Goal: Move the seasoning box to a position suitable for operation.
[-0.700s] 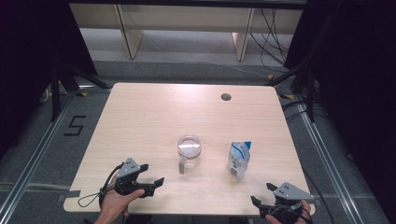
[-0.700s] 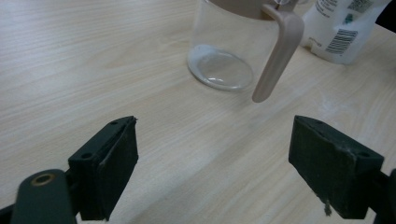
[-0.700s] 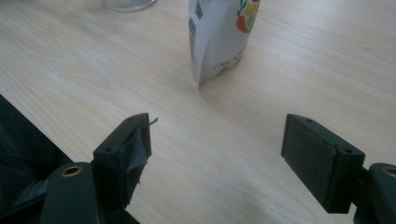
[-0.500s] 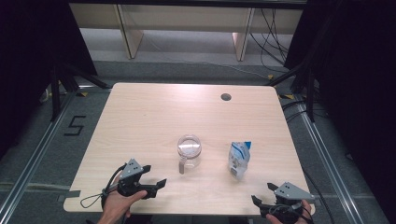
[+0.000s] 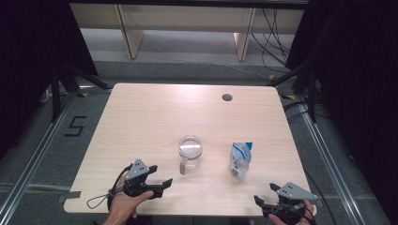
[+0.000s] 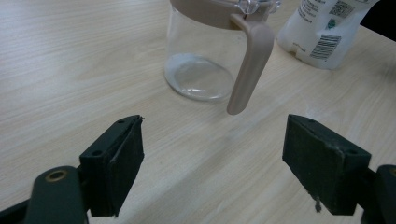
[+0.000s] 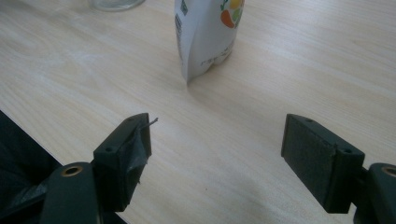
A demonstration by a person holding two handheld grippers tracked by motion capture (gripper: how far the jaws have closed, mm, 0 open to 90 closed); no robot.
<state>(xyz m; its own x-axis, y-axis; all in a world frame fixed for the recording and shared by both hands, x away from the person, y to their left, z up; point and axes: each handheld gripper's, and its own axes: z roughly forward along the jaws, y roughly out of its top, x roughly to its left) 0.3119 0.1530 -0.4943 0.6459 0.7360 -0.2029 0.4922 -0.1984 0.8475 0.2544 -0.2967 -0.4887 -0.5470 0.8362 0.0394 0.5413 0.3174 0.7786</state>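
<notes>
Table: pale wood, rounded corners — a dark round hole near its far edge.
Floor: grey, a "5" mark at left.
Background: cables — wooden shelf legs.

Black two-jaw left claw, right claw, grey three-cornered top plates, brass screws, trailing black cable

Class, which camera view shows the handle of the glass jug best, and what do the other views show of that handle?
The left gripper view: the jug's beige handle hangs close ahead, in full length, beyond the open jaws of the left gripper. The high view shows it small, from above, pointing toward the person. The right gripper view catches the jug's glass base at its top edge, no handle.
</notes>
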